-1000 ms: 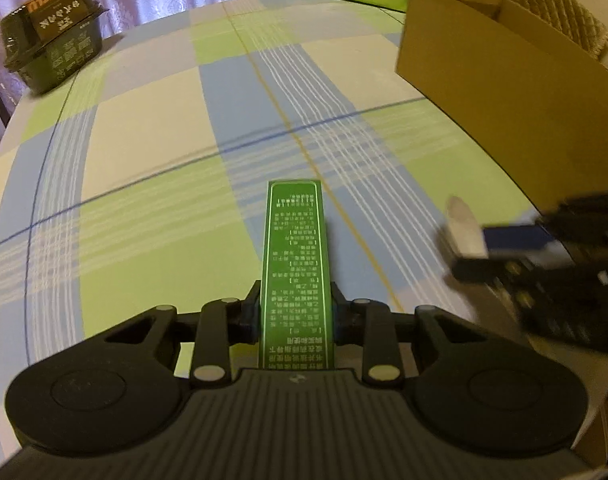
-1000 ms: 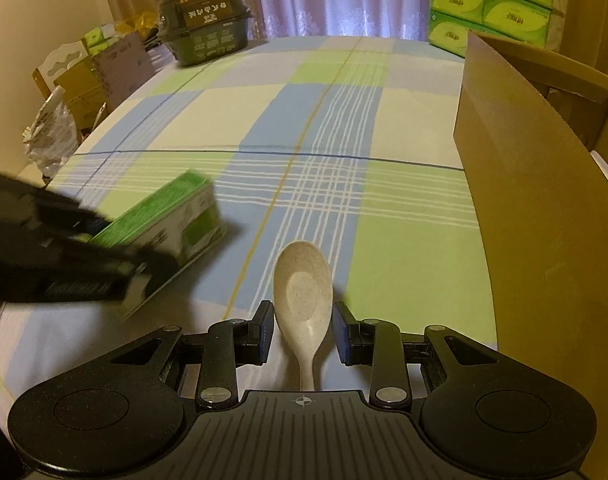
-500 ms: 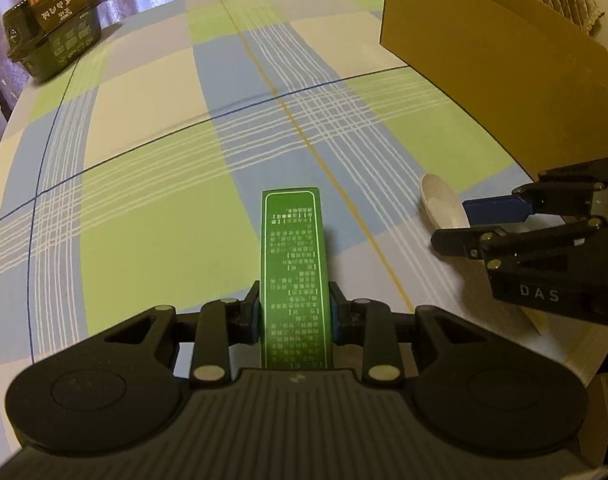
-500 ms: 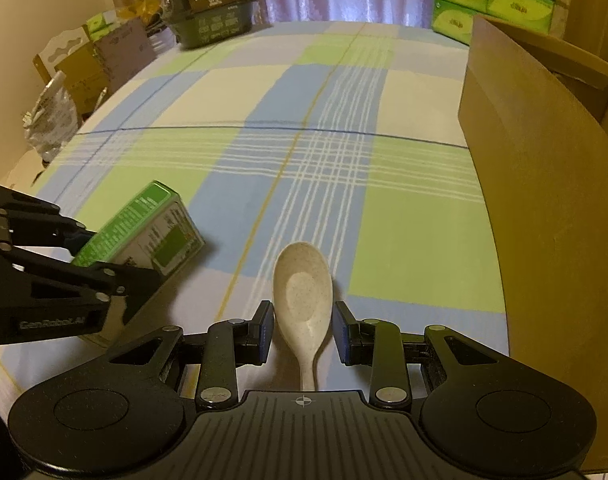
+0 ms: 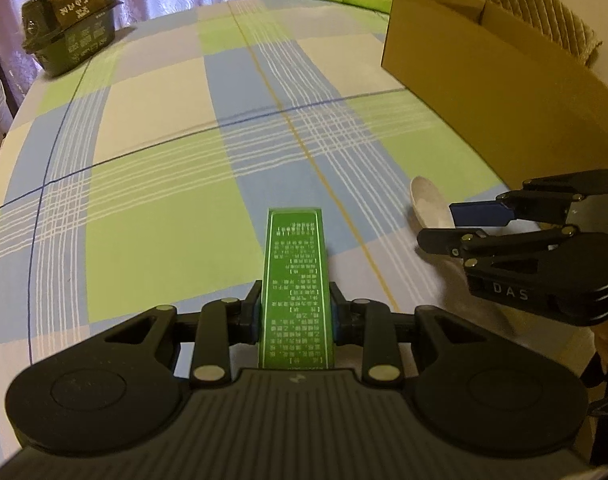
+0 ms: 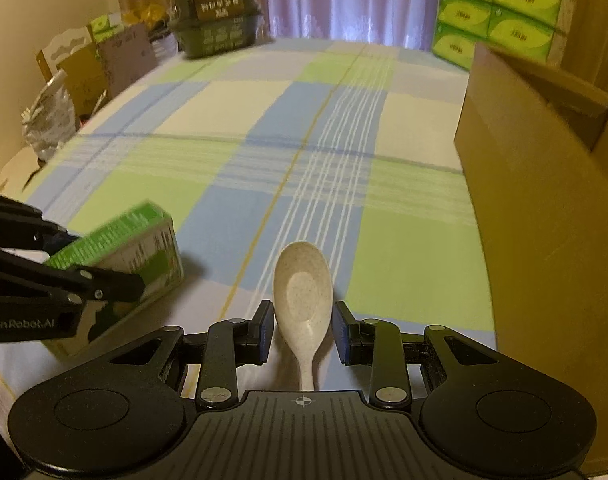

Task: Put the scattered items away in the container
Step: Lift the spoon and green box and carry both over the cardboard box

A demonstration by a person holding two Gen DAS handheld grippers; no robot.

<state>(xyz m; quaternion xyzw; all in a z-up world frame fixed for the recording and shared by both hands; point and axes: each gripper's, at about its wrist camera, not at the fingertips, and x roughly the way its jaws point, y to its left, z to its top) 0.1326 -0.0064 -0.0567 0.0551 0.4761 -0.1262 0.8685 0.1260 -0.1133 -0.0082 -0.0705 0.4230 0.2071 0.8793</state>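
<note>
The green box [image 5: 295, 276] is clamped edge-on in the left gripper [image 5: 295, 316], jaws closed on both long sides, sticking out toward 12 o'clock. From the right wrist view it looks like its lower edge is at or just off the worktop [image 6: 263, 128]; I can't tell which.

The pale spoon [image 6: 302, 288] lies between the right gripper [image 6: 302, 330] jaws, which are still spread with gaps on both sides, so nothing is gripped yet. Bowl points to 12, handle runs back under the gripper body.

For the spoon I'd close on the narrow neck rather than the bowl, since the rounded bowl will probably squirt out. Keep the jaws low and level.

The cardboard box [image 6: 544, 220] sits at about 2 o'clock from both grippers, near the spoon. It's tall and I can't see inside, so no idea what's in it. Both items will need lifting well over that wall.

A dark lidded tub [image 5: 69, 40] sits far off at 10 o'clock.
</note>
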